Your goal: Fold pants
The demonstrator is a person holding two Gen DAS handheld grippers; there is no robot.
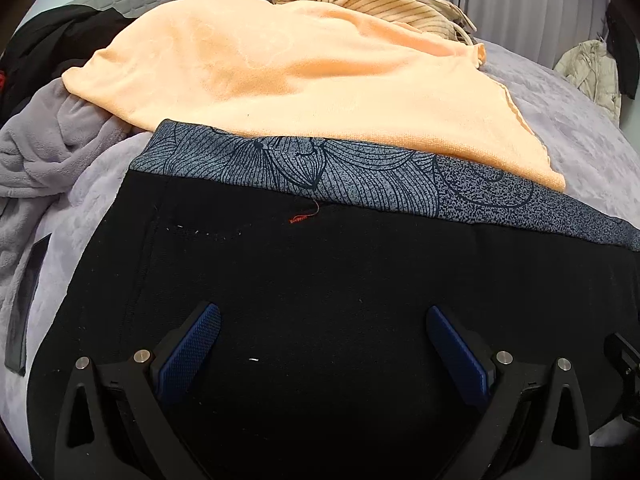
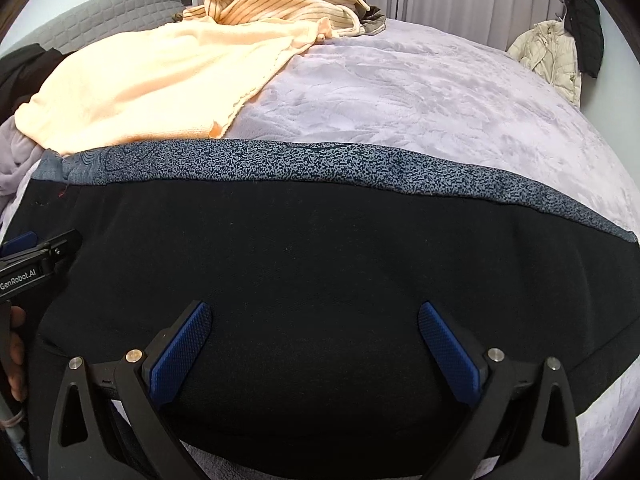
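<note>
The pants point(image 1: 320, 272) lie flat on the bed, black side up, with a grey-blue patterned layer point(image 1: 360, 176) showing along the far edge. A small red tag point(image 1: 298, 219) sits near the seam. My left gripper point(image 1: 323, 320) is open just above the black fabric, holding nothing. In the right wrist view the same pants point(image 2: 320, 248) fill the lower half, with the speckled band point(image 2: 320, 160) behind. My right gripper point(image 2: 315, 318) is open over the fabric, empty. The left gripper's body point(image 2: 36, 260) shows at the left edge.
A peach towel point(image 1: 300, 76) lies just beyond the pants. A striped beige garment point(image 2: 280, 4) is piled behind it. Crumpled grey fleece point(image 1: 52, 144) and dark clothes point(image 1: 48, 36) sit at the left. The lilac bed cover point(image 2: 420, 92) spreads right. Jackets point(image 2: 552, 56) hang on the wall.
</note>
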